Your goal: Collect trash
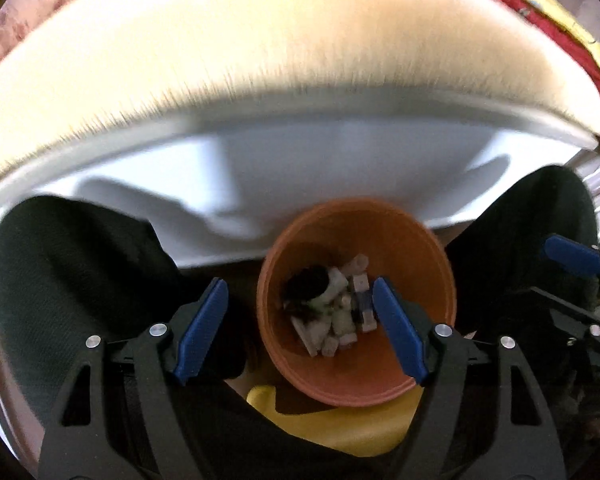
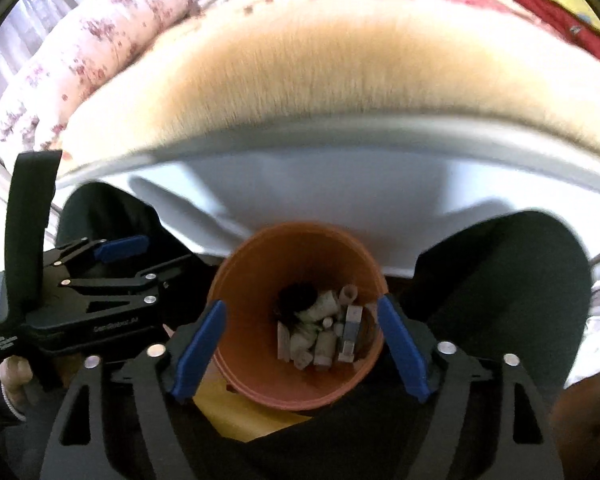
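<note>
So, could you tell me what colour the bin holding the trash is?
Orange bin, clearest in the right wrist view.

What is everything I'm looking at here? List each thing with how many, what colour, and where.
Round orange plastic bin: one, orange, low centre between the knees.
Small pale trash pieces: many, whitish with one dark lump, at the bin's bottom.
Fluffy cream blanket: one, cream, across the top.
White sheet: one, white, below the blanket.
Red cloth: one, red, upper right.
Floral bolster: one, white and pink, upper left.
Knees in black trousers: two, either side of the bin.
Left gripper: open, blue pads.
Right gripper: open, blue pads.
</note>
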The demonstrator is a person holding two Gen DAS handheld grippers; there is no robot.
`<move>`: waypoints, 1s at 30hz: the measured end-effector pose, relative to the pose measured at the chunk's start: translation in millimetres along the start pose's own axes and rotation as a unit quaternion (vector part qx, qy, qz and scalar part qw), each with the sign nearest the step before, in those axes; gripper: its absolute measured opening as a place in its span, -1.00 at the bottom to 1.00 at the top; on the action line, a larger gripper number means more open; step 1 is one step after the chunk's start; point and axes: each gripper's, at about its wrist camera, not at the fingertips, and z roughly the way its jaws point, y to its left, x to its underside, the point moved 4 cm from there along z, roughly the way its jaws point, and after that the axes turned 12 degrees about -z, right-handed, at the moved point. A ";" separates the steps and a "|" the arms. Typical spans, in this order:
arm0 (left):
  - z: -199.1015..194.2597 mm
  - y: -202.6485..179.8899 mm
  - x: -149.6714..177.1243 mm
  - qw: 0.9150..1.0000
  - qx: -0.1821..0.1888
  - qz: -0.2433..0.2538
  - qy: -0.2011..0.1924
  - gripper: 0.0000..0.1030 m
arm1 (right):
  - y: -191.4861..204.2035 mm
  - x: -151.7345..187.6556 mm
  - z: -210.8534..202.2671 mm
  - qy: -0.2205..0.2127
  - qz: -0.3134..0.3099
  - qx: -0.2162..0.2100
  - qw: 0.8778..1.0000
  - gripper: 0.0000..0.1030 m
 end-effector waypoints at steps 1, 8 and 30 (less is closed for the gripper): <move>-10.9 -0.4 -3.6 1.000 0.007 0.001 -0.017 0.43 | -0.3 -4.0 -8.3 -0.012 -0.001 0.003 1.000 0.65; -79.6 -3.4 -51.1 0.992 0.030 -0.012 -0.126 0.75 | -10.4 -66.1 -71.0 -0.132 -0.027 0.082 0.988 0.90; -68.9 -1.5 -228.0 0.972 0.037 -0.038 -0.230 0.76 | -59.2 -227.6 -37.4 -0.220 -0.010 0.208 0.953 0.90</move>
